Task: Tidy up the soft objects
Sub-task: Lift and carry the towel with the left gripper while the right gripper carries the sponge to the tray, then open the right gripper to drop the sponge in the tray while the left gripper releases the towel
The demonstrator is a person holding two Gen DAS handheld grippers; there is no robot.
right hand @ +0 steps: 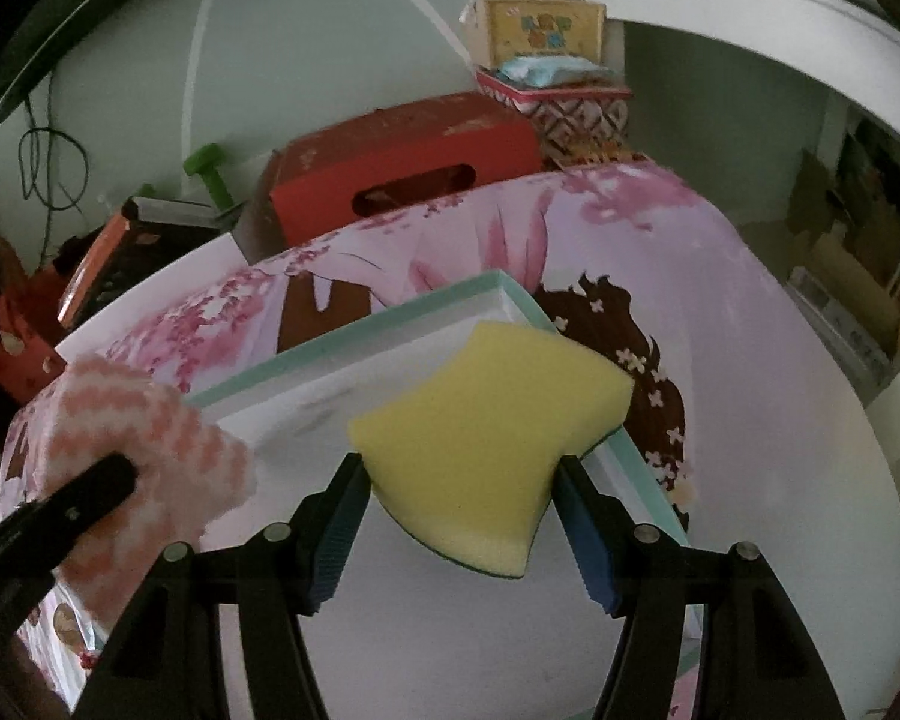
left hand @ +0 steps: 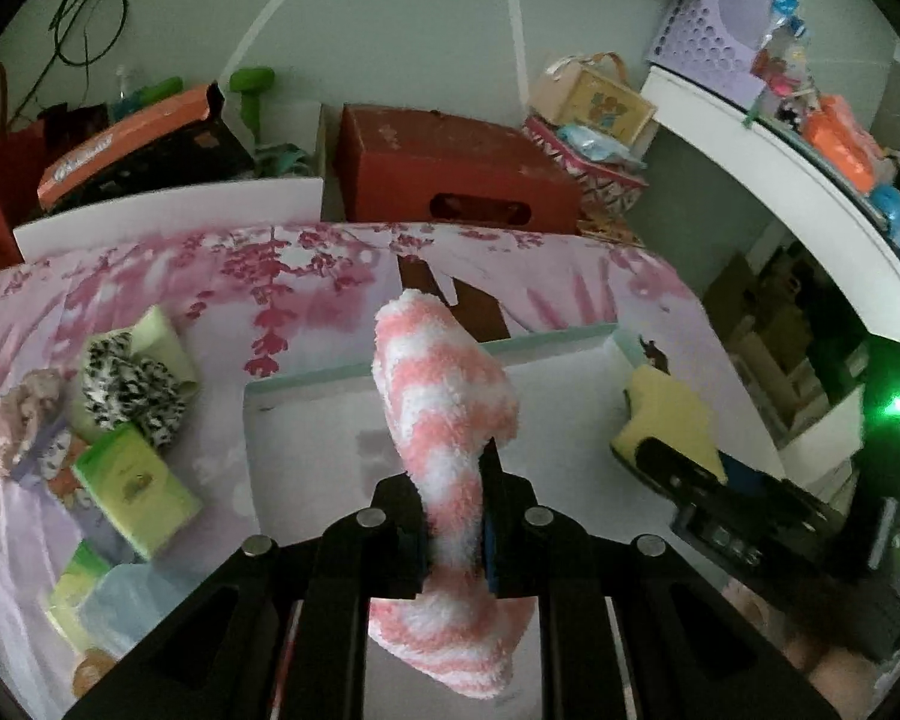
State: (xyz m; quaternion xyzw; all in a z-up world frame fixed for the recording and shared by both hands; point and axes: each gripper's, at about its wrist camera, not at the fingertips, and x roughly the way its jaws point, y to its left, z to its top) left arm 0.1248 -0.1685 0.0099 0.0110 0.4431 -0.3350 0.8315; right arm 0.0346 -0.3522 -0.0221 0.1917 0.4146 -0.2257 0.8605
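- The left gripper [left hand: 453,516] is closed tightly on a fluffy pink-and-white striped sock [left hand: 444,396]; the sock is pinched about midway along, with one end standing up above the jaws and the other end hanging below them.
- The sock is held in the air above a shallow white tray [left hand: 306,450] with a mint-green rim, which rests on a pink floral cloth [left hand: 240,276].
- The right gripper [right hand: 459,483] is held wide, yet its two blue-padded fingers [right hand: 336,534] are pressed against the sides of a yellow sponge [right hand: 486,414] — the sponge is gripped flat, and a dark green layer is seen along its lower edge.
- The sponge is held over the right part of the same tray [right hand: 498,294], near its far right corner; contact with the tray cannot be judged.
- In the right wrist view the sock [right hand: 150,420] and a black finger of the left gripper are seen at the left — just beside the tray's left edge.
- To the left of the tray, on the cloth, a black-and-white patterned scrunchie [left hand: 132,390] and green tissue packs [left hand: 138,489] are laid together in a loose group.
- Behind the cloth a red cardboard box [left hand: 450,168] is stood against the wall.
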